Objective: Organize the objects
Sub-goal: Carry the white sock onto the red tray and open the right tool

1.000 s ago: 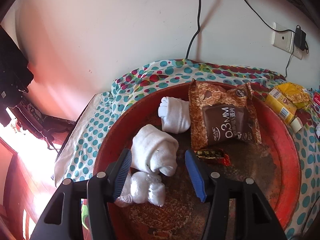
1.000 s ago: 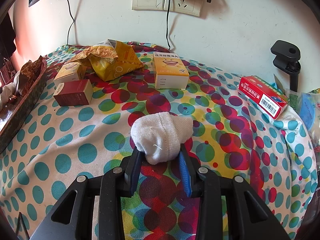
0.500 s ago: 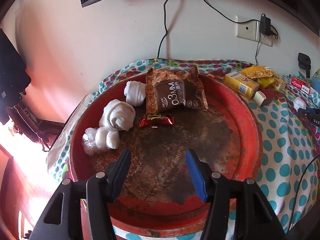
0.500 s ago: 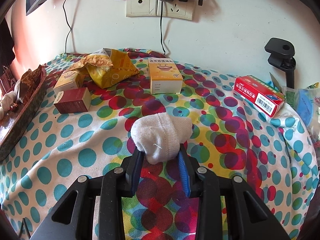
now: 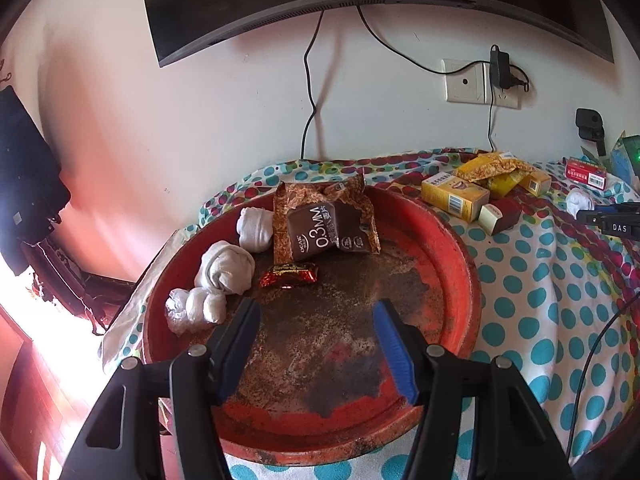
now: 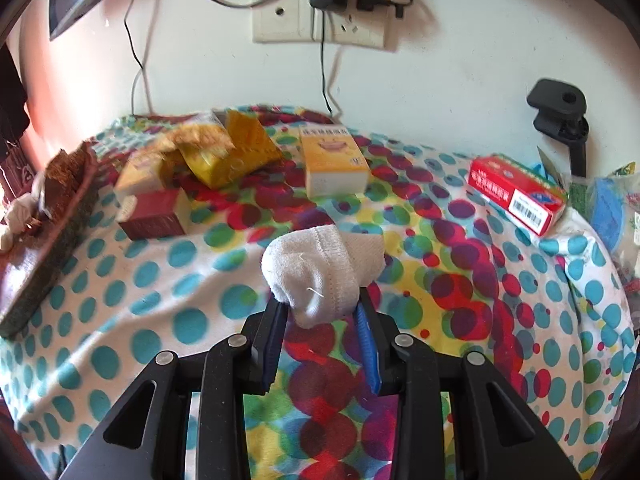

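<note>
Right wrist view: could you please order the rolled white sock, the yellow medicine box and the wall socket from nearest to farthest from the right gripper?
1. Rolled white sock: clamped between the right gripper pads, just above the cloth.
2. Yellow medicine box: lying on the dotted cloth, farther back, about centre.
3. Wall socket: on the wall behind the table, top centre.

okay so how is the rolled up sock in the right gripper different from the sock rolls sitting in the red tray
The sock in the right gripper is clamped between the jaws above the dotted cloth; the sock rolls lie loose in the red tray, untouched by the open left gripper. The held sock is alone; the tray has two rolls side by side, next to a plastic-wrapped white bundle. All are white and rolled up.
</note>
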The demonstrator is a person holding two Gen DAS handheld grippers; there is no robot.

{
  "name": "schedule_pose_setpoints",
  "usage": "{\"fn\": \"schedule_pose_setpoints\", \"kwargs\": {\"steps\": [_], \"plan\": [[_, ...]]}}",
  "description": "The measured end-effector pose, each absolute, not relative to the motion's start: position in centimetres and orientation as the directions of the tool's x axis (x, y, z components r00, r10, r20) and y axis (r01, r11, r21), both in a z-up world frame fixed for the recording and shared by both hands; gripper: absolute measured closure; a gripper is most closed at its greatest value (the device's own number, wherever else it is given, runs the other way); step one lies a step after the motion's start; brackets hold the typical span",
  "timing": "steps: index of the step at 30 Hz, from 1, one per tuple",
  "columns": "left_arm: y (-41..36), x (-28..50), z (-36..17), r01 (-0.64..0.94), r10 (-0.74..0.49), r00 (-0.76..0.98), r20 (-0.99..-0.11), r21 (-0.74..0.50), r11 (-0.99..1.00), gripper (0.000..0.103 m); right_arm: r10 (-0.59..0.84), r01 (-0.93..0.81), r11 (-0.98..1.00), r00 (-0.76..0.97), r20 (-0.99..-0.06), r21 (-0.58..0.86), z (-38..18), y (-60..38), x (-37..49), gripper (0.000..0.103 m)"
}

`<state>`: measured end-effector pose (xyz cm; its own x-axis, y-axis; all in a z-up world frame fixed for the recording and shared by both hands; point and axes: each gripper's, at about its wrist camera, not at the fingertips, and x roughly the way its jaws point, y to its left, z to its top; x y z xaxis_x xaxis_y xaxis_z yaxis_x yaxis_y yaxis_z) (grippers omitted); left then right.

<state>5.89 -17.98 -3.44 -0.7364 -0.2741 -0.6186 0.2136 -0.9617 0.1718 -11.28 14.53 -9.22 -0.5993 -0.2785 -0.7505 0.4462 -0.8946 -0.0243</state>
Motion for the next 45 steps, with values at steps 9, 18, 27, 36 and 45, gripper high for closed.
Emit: {"fn": "schedule_pose_setpoints", "kwargs": {"steps": [9,18,27,36,45], "plan": [[-20.7,6.4,-2.5,0.268,-0.299,-0.768,-0.566,0.14,-0.953,0.041,-0.475,0.637,-0.768,-0.499,-0.725,0.065,-4.4,4.3,-8.2,0.071],[-25.0,7.8,-2.7,0.291,-0.241,-0.786,-0.569,0.004,-0.957,0.04,-0.571,0.824,-0.558,-0.293,-0.767,0.1,-5.1,-10.7,-4.0,0.071],[-28.4,8.5,-3.3,0.38,-0.288,-0.758,-0.585,-0.037,-0.924,0.04,-0.523,0.877,-0.471,-0.189,-0.831,0.097,-8.4,-18.3,-2.6,0.07],[-29.4,8.7,-3.6,0.397,-0.266,-0.761,-0.591,-0.101,-0.912,0.04,-0.512,0.887,-0.451,-0.167,-0.842,0.098,-9.9,-19.6,-1.9,0.067],[-28.2,8.3,-3.9,0.368,-0.26,-0.764,-0.59,-0.068,-0.927,0.04,-0.605,0.852,-0.507,-0.239,-0.76,0.135,-5.7,-12.2,-1.5,0.045]]}}
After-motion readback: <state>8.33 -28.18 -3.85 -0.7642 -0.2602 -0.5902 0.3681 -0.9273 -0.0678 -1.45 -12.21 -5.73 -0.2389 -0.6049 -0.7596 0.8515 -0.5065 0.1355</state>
